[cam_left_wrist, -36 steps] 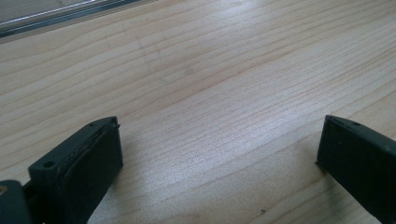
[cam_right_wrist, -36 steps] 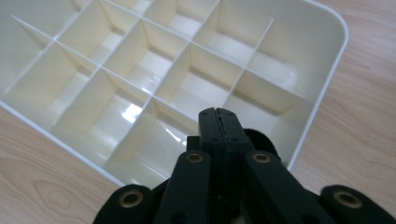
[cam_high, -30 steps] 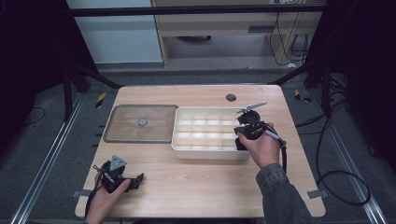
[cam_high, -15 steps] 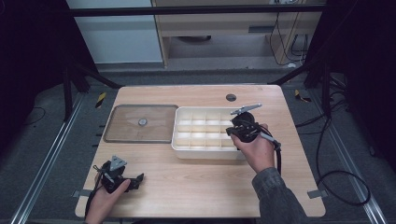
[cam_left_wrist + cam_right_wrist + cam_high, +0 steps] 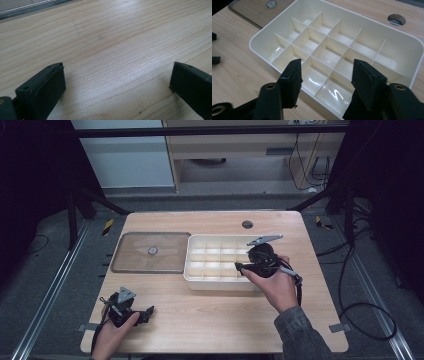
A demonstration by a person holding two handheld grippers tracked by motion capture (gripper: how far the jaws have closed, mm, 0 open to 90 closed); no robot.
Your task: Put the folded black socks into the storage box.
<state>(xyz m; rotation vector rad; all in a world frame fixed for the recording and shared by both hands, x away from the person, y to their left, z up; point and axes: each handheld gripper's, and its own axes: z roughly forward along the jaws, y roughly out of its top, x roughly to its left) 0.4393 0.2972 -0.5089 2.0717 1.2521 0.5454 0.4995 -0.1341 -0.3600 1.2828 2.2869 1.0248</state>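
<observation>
Right gripper [image 5: 241,267] has shifted leftward over the white plastic compartment tray [image 5: 200,279] since a second ago, and its jaws have just been opening; now they stand parted with nothing between them, hovering above the tray's near-right cells. White plastic compartment tray sits mid-table on the light wooden table [image 5: 215,315], just right of the flat clear lid with a round centre knob [image 5: 150,251]. Left gripper [image 5: 146,312] rests low at the near-left table corner, jaws spread wide over bare wood, holding nothing.
</observation>
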